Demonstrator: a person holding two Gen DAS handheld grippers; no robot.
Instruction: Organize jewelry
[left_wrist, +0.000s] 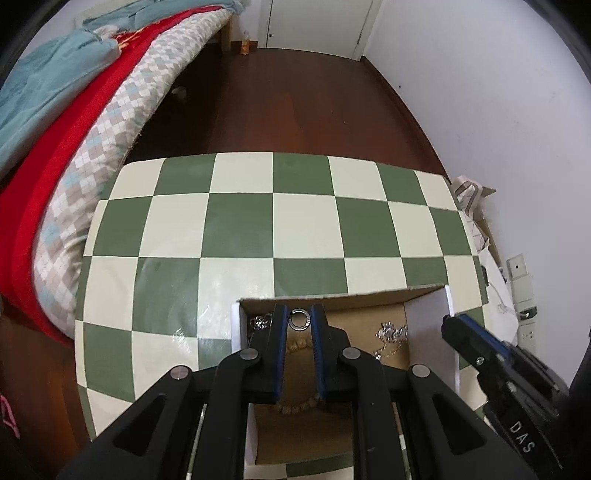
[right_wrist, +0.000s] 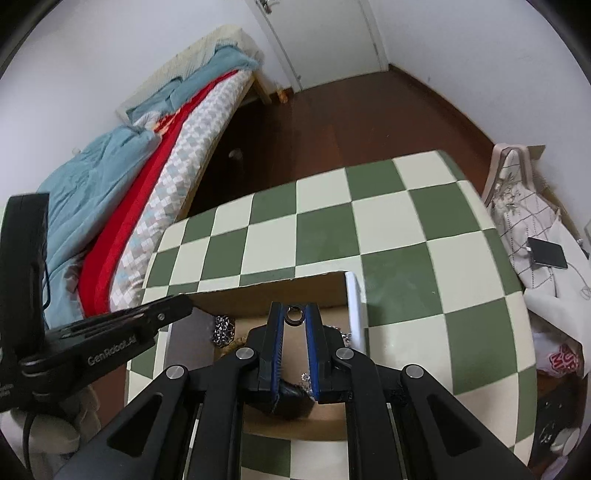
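Left wrist view: left gripper (left_wrist: 299, 318) pinches a silver ring (left_wrist: 299, 319) over the cardboard box (left_wrist: 332, 295) on the counter (left_wrist: 240, 221); right gripper (right_wrist: 294, 314) clamps a dark ring (right_wrist: 294, 316). Chains (left_wrist: 390, 334) and beads (left_wrist: 297, 345) already lie inside; both rings remain.

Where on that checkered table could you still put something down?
The checkered table is bare from the cardboard box to its far edge, and on the box's bed side. Inside the box it is crowded: silver chains, a bead string, and both grippers, each pinching a ring.
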